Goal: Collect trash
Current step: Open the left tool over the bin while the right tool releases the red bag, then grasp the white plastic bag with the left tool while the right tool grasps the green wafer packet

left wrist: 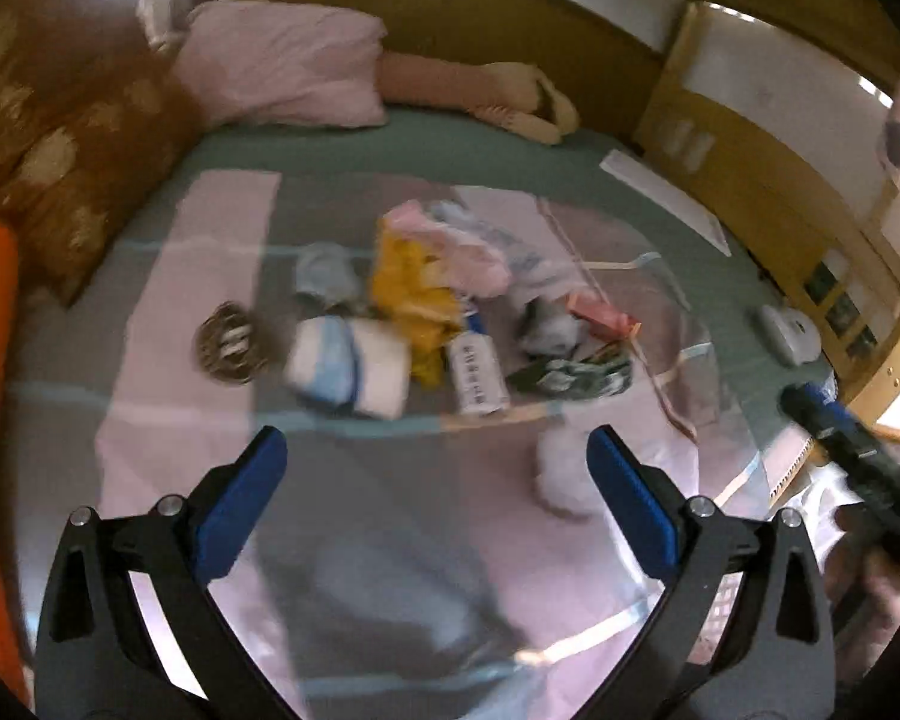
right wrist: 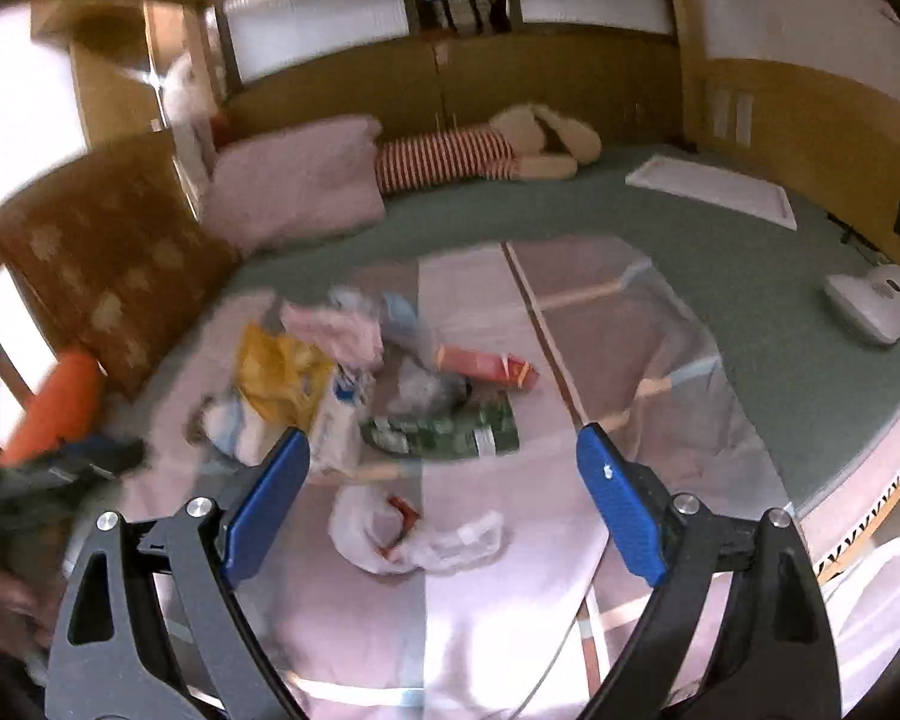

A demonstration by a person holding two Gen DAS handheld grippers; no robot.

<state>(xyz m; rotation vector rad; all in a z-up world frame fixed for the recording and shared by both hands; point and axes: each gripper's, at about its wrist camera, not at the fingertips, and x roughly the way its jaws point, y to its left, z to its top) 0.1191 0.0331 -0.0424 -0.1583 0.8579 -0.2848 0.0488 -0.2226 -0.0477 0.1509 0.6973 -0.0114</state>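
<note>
Both grippers' blue ribbed pads gape wide, empty, above crumpled trash.

Motion blur smears the trash pile; labels unreadable in both views.

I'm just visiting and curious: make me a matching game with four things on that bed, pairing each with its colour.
Things:
1. pillow
2. crumpled bag
3. small carton
4. flattened wrapper

Colours:
A. yellow
B. dark green
C. pale pink
D. red-orange

Pairs: 1-C, 2-A, 3-D, 4-B
</note>
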